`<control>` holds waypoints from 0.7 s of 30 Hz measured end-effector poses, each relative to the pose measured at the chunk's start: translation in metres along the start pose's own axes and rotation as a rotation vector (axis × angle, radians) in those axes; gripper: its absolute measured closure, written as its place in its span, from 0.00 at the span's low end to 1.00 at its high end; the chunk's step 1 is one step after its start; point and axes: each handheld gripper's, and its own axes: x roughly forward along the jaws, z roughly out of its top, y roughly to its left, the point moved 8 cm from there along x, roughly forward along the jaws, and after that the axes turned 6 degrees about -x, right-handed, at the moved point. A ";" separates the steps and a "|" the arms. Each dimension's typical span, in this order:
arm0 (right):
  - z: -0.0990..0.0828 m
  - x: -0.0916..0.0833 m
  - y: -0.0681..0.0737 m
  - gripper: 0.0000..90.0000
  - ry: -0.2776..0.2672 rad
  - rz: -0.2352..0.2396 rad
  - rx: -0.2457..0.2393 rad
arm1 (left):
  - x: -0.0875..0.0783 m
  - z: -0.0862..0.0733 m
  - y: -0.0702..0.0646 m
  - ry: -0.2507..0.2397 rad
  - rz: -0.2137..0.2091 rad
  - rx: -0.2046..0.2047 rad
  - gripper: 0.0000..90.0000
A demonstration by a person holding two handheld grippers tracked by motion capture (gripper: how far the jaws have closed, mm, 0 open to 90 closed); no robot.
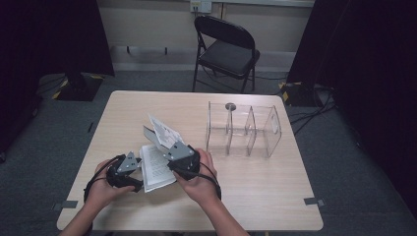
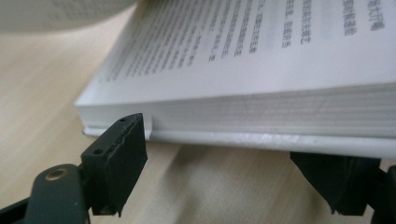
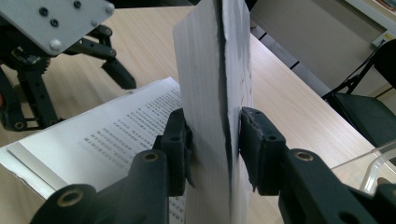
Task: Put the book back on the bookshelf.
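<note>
An open book (image 1: 156, 171) lies on the wooden table (image 1: 255, 196) near its front left. My right gripper (image 1: 172, 149) is shut on the book's raised part (image 1: 166, 132), a cover and a sheaf of pages (image 3: 210, 70) standing upright between the pads of that right gripper (image 3: 215, 135). The flat printed pages (image 3: 116, 135) lie to the left of it. My left gripper (image 1: 139, 184) sits at the book's left edge. Its left gripper (image 2: 219, 140) jaws stand apart, low in front of the page block (image 2: 261, 60), one tip against the block's edge and the other under the cover.
A clear acrylic organizer (image 1: 243, 130) with several compartments stands at the back right of the table. A black folding chair (image 1: 226, 46) stands beyond the far edge. Dark curtains hang on both sides, and cables lie on the floor at the right.
</note>
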 end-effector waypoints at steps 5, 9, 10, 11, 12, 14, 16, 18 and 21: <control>0.004 -0.002 -0.001 0.71 0.012 0.010 -0.026 | 0.001 0.009 -0.007 -0.023 0.002 0.052 0.20; 0.007 -0.004 -0.004 0.71 0.027 0.026 -0.042 | -0.006 0.020 -0.011 -0.074 0.001 0.121 0.26; 0.007 -0.004 -0.004 0.71 0.027 0.026 -0.042 | -0.006 0.020 -0.011 -0.074 0.001 0.121 0.28; 0.008 -0.004 -0.004 0.71 0.029 0.030 -0.047 | -0.007 0.022 -0.013 -0.089 0.004 0.151 0.28; 0.009 -0.004 -0.004 0.71 0.036 0.035 -0.047 | -0.009 0.023 -0.014 -0.081 0.002 0.175 0.32; 0.010 -0.005 -0.004 0.71 0.040 0.043 -0.056 | -0.009 0.024 -0.015 -0.080 -0.007 0.174 0.33; 0.010 -0.005 -0.002 0.71 0.044 0.047 -0.064 | -0.009 0.023 -0.015 -0.078 -0.006 0.179 0.34; 0.010 -0.004 0.000 0.70 0.047 0.048 -0.074 | -0.010 0.023 -0.015 -0.066 0.003 0.208 0.36; 0.012 -0.003 0.003 0.70 0.050 0.054 -0.112 | -0.014 0.025 -0.014 -0.050 0.046 0.256 0.48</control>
